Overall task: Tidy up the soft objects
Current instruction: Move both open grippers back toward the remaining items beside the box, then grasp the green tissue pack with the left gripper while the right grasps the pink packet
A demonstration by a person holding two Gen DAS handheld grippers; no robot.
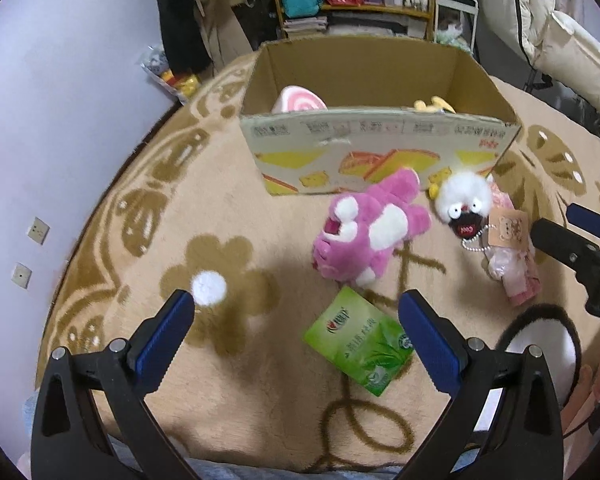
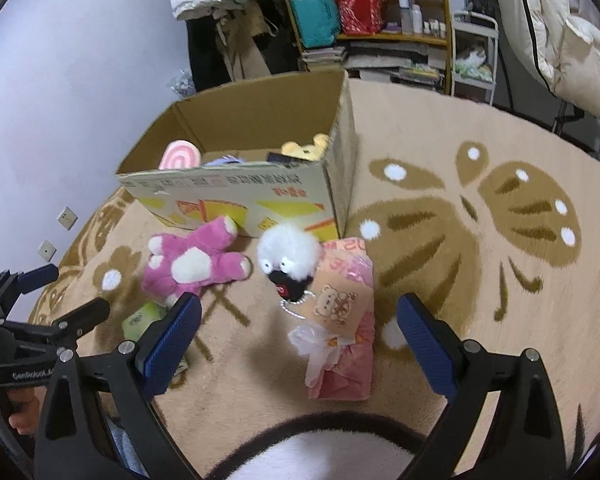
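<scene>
Pink bear [image 1: 370, 228] lies on the rug [image 1: 260, 400] before the box [image 1: 376, 152], long axis diagonal, head toward me. My left tongs [image 1: 296, 336] and right tongs [image 2: 300, 332] gape wide, empty.

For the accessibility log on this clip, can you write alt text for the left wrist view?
The open left gripper hovers above a beige flower-patterned rug, with a green tissue pack near its right jaw. Beyond lie a pink plush bear and a white fluffy toy, before an open cardboard box.
</scene>
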